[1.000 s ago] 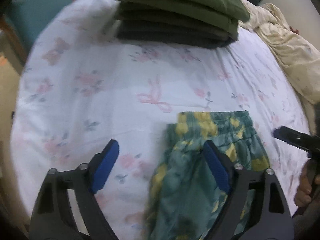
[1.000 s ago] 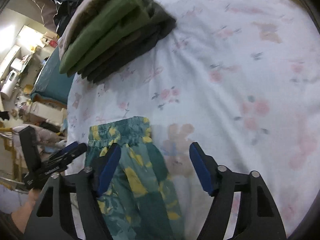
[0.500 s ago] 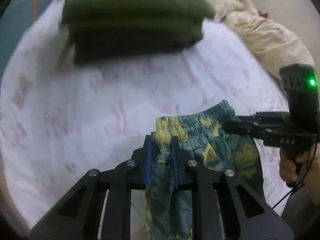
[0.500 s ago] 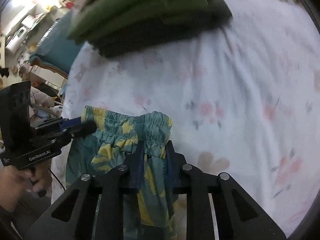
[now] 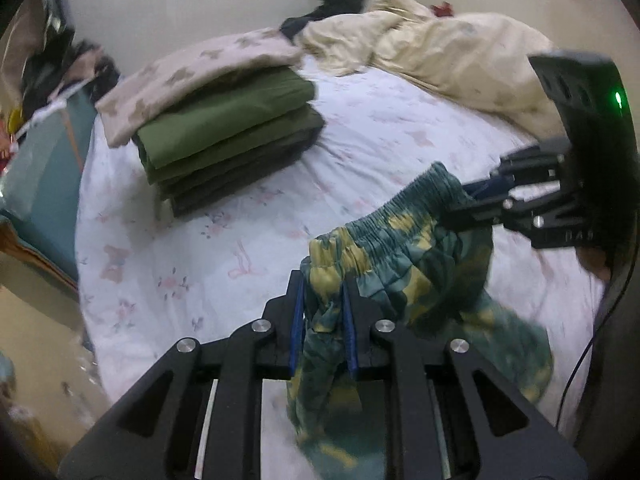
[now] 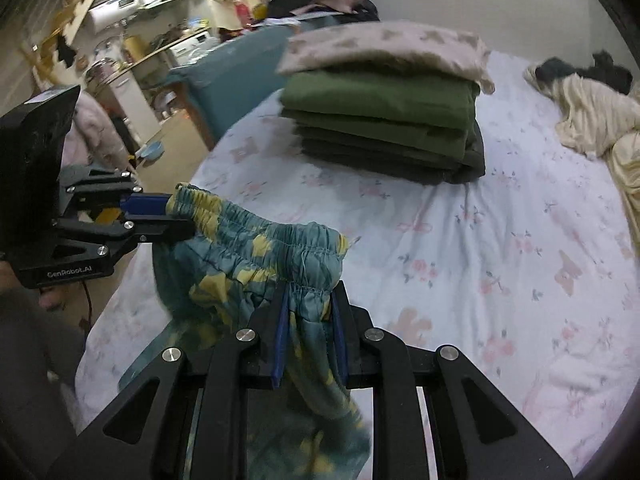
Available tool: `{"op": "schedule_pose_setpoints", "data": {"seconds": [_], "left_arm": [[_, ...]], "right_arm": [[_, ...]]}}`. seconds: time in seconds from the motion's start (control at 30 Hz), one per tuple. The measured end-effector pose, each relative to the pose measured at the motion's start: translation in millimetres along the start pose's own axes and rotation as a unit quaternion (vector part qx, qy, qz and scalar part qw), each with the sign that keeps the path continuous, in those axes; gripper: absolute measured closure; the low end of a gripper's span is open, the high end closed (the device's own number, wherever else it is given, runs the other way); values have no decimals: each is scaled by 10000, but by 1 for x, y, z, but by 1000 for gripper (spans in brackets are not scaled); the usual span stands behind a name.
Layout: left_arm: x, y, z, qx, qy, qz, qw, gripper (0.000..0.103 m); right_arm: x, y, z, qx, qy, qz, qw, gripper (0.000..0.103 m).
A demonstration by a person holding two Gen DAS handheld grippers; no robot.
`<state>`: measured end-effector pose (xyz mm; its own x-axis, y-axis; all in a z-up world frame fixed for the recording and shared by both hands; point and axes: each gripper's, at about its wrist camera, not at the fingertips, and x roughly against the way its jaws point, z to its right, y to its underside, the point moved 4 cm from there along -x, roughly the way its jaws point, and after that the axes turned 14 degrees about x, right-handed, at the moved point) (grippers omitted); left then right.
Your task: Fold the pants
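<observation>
The teal pants with yellow leaf print [image 5: 400, 256] hang by their elastic waistband above the bed. My left gripper [image 5: 322, 300] is shut on the waistband's left corner. My right gripper [image 6: 308, 304] is shut on the waistband's other corner; it also shows in the left wrist view [image 5: 476, 196]. The pants [image 6: 256, 252] sag between the two grippers, and the legs hang down out of view. The left gripper shows at the left of the right wrist view [image 6: 168, 216].
A stack of folded green and dark clothes [image 5: 228, 136] topped by a pinkish printed piece sits at the far side of the floral bedsheet [image 5: 200, 264]. A crumpled cream blanket [image 5: 452, 52] lies at the far right. The bed's left edge drops to the floor.
Both grippers went from open over the flat pants to shut on the waistband corners, then lifted the pants off the sheet.
</observation>
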<state>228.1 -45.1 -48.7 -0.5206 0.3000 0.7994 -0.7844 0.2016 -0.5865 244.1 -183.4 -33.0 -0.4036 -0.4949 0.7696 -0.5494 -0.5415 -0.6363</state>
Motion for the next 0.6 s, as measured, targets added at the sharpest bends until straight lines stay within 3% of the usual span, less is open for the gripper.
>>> {"op": "schedule_pose_setpoints", "data": {"seconds": [0.17, 0.47, 0.53, 0.6], "left_arm": [[27, 57, 34, -350, -68, -141, 9993, 88], [-7, 140, 51, -550, -297, -1107, 9919, 81], [-9, 149, 46, -585, -499, -1349, 9879, 78], [-1, 147, 39, -382, -419, -1437, 9880, 61]], "right_arm": [[24, 39, -44, 28, 71, -97, 9999, 83], [-3, 125, -92, -464, 194, -945, 9943, 78], [-4, 134, -99, -504, 105, -1132, 9922, 64], [1, 138, -107, -377, 29, -1420, 9891, 50]]}}
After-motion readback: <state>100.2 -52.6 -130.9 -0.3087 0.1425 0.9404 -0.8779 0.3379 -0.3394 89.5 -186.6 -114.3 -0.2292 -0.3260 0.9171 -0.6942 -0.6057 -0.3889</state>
